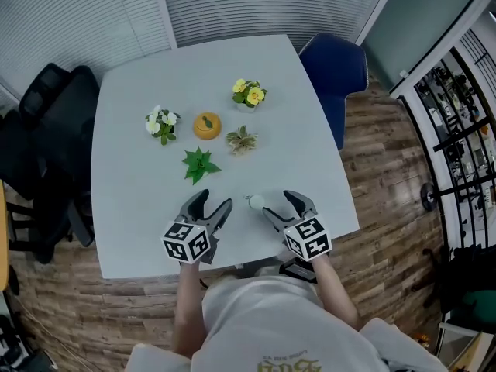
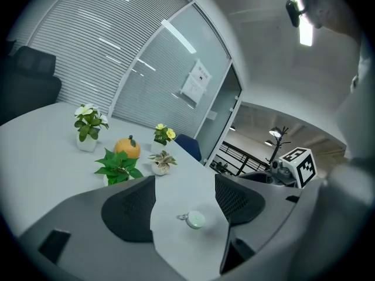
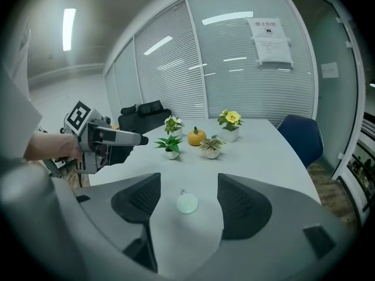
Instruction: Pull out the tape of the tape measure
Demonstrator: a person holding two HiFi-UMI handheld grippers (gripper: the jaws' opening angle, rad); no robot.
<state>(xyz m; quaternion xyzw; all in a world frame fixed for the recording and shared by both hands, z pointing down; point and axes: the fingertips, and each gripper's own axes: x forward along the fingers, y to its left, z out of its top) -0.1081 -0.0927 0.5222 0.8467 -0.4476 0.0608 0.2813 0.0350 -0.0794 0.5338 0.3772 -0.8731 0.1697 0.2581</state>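
A small round pale-green tape measure (image 1: 255,202) (image 2: 195,219) (image 3: 187,204) lies flat on the grey table (image 1: 139,192), with a little metal ring on its edge. My right gripper (image 1: 280,204) (image 3: 186,202) is open and low over the table, and the tape measure sits between its jaws without touching them. To the left, my left gripper (image 1: 211,206) (image 2: 185,206) also stands open and holds nothing. The tape measure lies just ahead of the left gripper's jaws.
Farther back on the table stand a white-flower pot (image 1: 162,123), an orange pumpkin ornament (image 1: 207,125), a yellow-flower pot (image 1: 249,94), a leafy green plant (image 1: 200,163) and a pale succulent (image 1: 242,140). A blue chair (image 1: 335,72) sits at the right, black chairs (image 1: 46,122) at the left.
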